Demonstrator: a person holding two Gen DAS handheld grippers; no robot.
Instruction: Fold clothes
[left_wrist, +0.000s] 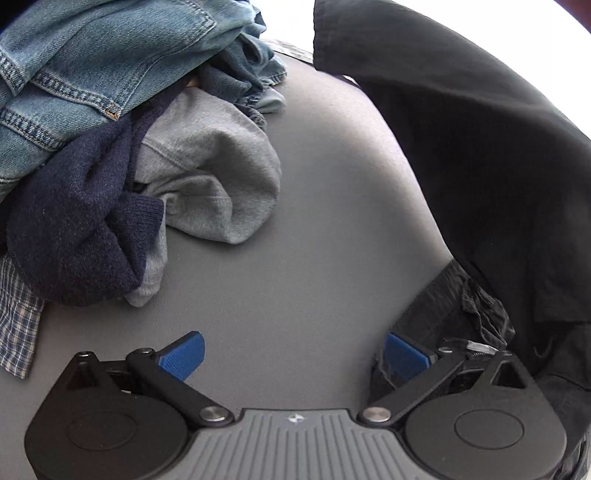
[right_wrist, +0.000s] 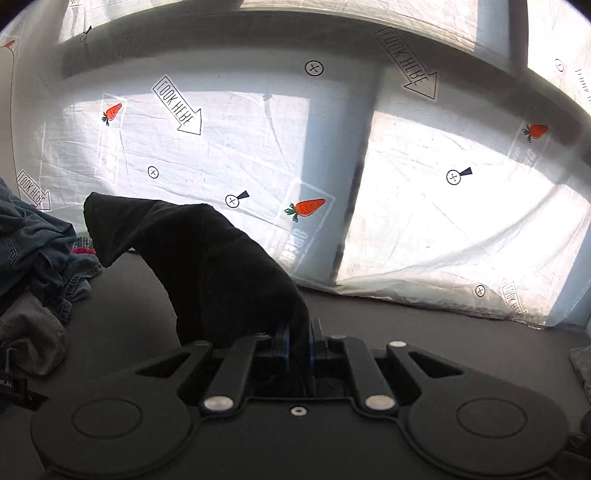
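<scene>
The right gripper (right_wrist: 298, 341) has its blue pads pressed together on a fold of a black garment (right_wrist: 207, 266), which rises in a dark peak to the far left of the jaws, lifted off the table. In the left wrist view the same black garment (left_wrist: 461, 155) hangs as a broad sheet on the right, its lower edge bunched against the right blue pad. The left gripper (left_wrist: 293, 356) stands wide open and holds nothing. The likely trouble: the right pinch takes only a narrow bit of cloth, so the weight of the hanging fabric could pull it free, or the garment could drag into the pile of clothes (left_wrist: 122, 122) at the far left, where a denim jacket (left_wrist: 85, 55), a navy sweater (left_wrist: 77, 229) and a grey sweatshirt (left_wrist: 218, 184) lie tangled. The open left jaws, if closed where they stand, might catch only the crumpled hem rather than a clean edge, giving a crooked fold. The table (left_wrist: 295, 280) is smooth, matt grey and bare in the middle. Beyond its far edge hangs a white sheet (right_wrist: 443, 206), backlit, printed with carrots, arrows and crossed circles.
</scene>
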